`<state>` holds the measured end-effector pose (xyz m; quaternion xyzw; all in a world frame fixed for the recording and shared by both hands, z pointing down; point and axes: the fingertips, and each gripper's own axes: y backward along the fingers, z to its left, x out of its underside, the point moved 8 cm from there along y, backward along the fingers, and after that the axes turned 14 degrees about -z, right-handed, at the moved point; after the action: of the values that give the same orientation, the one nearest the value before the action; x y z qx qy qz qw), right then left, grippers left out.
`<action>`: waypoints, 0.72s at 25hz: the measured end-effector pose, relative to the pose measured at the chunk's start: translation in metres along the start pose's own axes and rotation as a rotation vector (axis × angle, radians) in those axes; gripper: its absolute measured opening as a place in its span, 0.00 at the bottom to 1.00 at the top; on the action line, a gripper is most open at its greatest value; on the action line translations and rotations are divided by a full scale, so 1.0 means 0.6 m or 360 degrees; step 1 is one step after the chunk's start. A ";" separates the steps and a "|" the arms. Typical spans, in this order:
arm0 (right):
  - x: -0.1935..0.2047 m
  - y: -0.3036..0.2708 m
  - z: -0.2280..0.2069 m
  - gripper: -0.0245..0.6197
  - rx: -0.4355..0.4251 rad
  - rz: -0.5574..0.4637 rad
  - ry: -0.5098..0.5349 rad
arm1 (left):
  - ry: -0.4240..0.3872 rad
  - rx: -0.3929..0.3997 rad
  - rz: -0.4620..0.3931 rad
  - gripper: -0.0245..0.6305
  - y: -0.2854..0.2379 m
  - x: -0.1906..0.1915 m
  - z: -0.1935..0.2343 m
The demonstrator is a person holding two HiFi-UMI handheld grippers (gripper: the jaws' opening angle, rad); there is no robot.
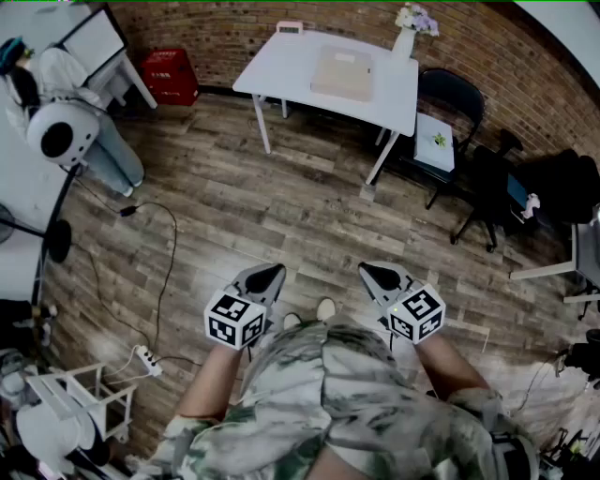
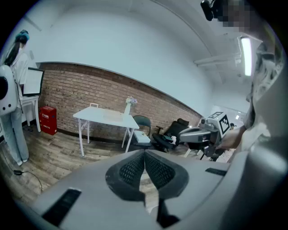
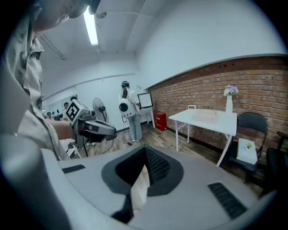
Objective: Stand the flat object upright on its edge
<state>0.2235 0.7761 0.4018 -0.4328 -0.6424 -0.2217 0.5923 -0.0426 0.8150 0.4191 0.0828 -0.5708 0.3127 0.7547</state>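
Observation:
A flat beige object (image 1: 343, 72) lies on the white table (image 1: 281, 67) far across the room; in the right gripper view the same object (image 3: 204, 116) rests flat on the table (image 3: 225, 123). My left gripper (image 1: 269, 274) and right gripper (image 1: 378, 273) hang close to my body over the wooden floor, well short of the table. Both are shut with nothing between the jaws. In the left gripper view its own tips (image 2: 145, 155) meet, and the right gripper (image 2: 198, 134) shows off to the side. The right gripper's own tips (image 3: 145, 152) also meet.
A vase of flowers (image 1: 409, 28) stands on the table's far corner. Black chairs (image 1: 450, 103) crowd the table's right side. A red crate (image 1: 170, 75) sits by the brick wall. A person (image 1: 56, 80) stands at the left beside a white rounded device (image 1: 58, 133). A cable and power strip (image 1: 145, 356) lie on the floor.

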 end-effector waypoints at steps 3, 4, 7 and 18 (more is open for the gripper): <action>-0.015 -0.014 -0.054 0.07 0.0008 -0.0037 0.0001 | -0.0044 -0.0006 0.0007 0.08 -0.056 -0.026 0.006; -0.018 -0.014 -0.068 0.07 0.0008 -0.0042 0.0003 | -0.0047 -0.0005 0.0009 0.08 -0.073 -0.032 0.005; -0.020 -0.007 -0.110 0.07 0.0001 -0.0040 -0.0010 | -0.0048 0.0003 0.0025 0.08 -0.119 -0.045 -0.005; -0.012 -0.012 -0.236 0.07 -0.0012 -0.0056 -0.0034 | -0.0063 0.0093 0.0058 0.08 -0.263 -0.063 -0.029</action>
<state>0.2974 0.6571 0.4250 -0.4261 -0.6554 -0.2299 0.5797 0.0550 0.6846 0.4153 0.1006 -0.5776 0.3412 0.7348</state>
